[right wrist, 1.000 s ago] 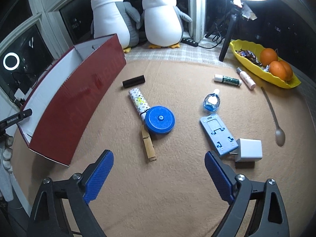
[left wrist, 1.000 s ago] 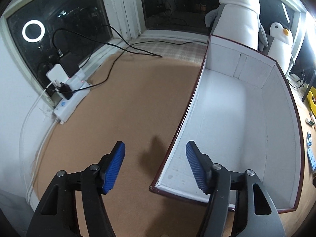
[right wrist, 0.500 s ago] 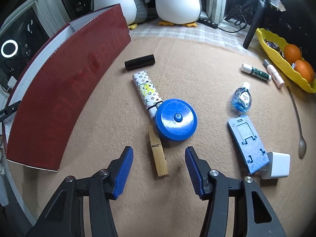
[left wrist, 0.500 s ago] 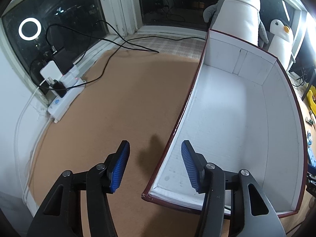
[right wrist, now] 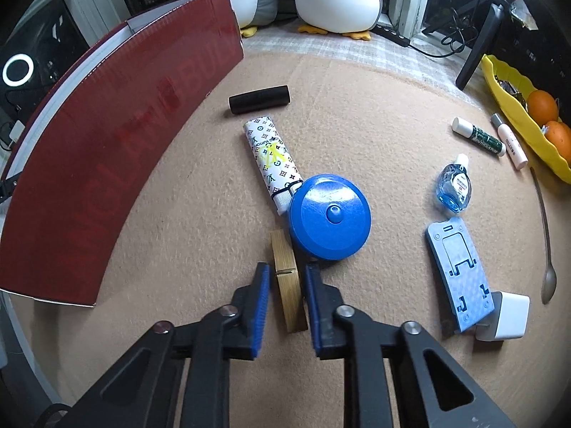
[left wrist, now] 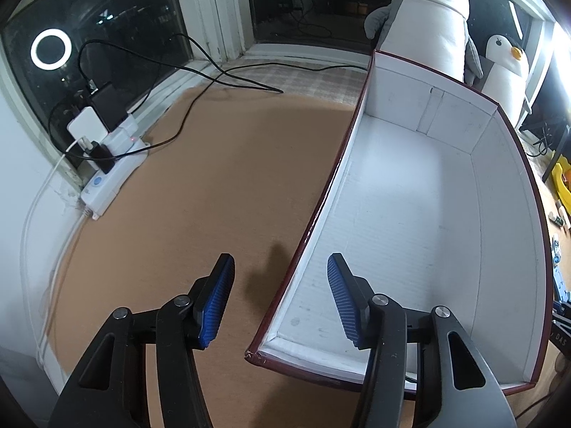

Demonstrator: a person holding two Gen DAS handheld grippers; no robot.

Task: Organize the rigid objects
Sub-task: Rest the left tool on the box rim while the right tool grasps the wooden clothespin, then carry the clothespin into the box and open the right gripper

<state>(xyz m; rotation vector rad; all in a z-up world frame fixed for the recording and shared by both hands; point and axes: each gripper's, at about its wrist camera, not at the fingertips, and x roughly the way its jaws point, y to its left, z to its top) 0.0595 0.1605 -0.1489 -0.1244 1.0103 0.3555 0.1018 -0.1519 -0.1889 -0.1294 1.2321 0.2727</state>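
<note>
Holding your left gripper (left wrist: 280,296) over the near left corner of the red box (left wrist: 314,221), you keep its jaws apart with nothing between them. One blue pad hangs over the brown mat (left wrist: 200,192) and the other hangs over the white inside of the box.

Your right gripper (right wrist: 284,303) points down at the wooden clothespin (right wrist: 287,285), which lies flat on the mat. Its jaws are closing, one pad on each side of the clothespin and right against it. Just past the far end of the clothespin sits the round blue tape measure (right wrist: 330,217), and a patterned white tube (right wrist: 272,158) touches that on its far left. To the right lie a blue phone stand (right wrist: 460,274) and a white charger (right wrist: 505,317).
</note>
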